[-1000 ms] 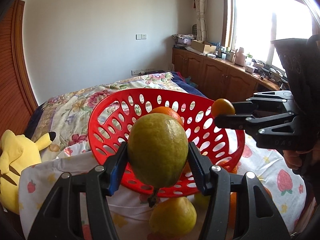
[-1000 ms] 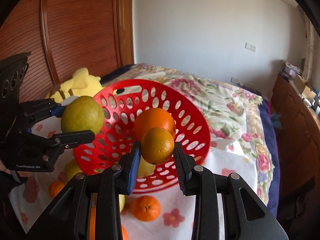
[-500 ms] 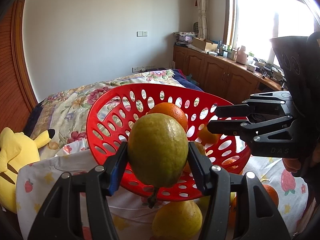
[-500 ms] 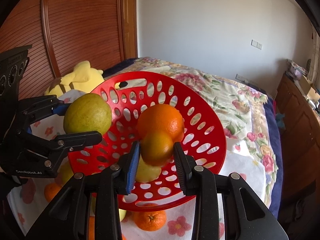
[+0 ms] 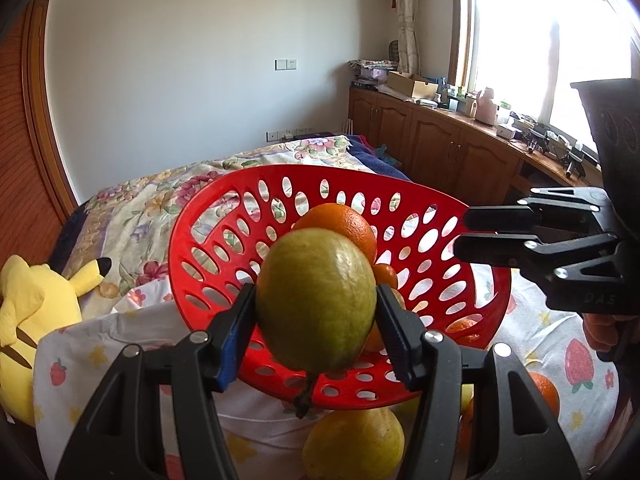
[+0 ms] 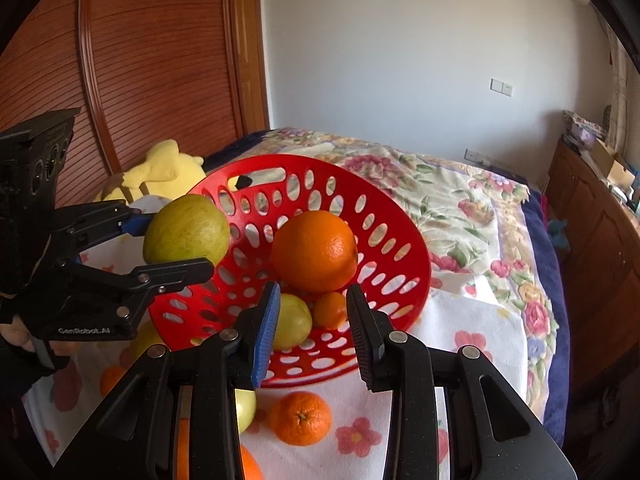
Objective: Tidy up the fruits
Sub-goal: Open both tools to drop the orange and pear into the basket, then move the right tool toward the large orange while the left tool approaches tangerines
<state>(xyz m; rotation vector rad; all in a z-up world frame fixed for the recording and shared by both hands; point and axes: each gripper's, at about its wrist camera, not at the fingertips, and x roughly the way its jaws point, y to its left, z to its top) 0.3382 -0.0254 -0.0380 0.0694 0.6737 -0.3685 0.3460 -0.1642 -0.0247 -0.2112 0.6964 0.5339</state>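
A red perforated basket (image 5: pixel 208 216) (image 6: pixel 404 236) sits tilted on the bed. It holds a large orange (image 6: pixel 314 250) (image 5: pixel 340 220), a small tangerine (image 6: pixel 330 310) and a yellow-green fruit (image 6: pixel 294 322). My left gripper (image 5: pixel 316 320) is shut on a big green-yellow pear (image 5: pixel 316 300) (image 6: pixel 186 230), held over the basket's near rim. My right gripper (image 6: pixel 314 316) is open and empty just above the basket's front edge; it shows at the right of the left wrist view (image 5: pixel 476 232).
Loose fruit lies on the flowered cloth in front of the basket: a tangerine (image 6: pixel 300 418), a yellow fruit (image 5: pixel 354 444), oranges (image 5: pixel 544 392). A yellow plush toy (image 5: pixel 36 304) lies to the left. Wooden cabinets (image 5: pixel 448 152) line the right wall.
My right gripper opened and let go of the small tangerine, which now lies in the basket. The left gripper still holds the pear and has moved slightly closer to the basket.
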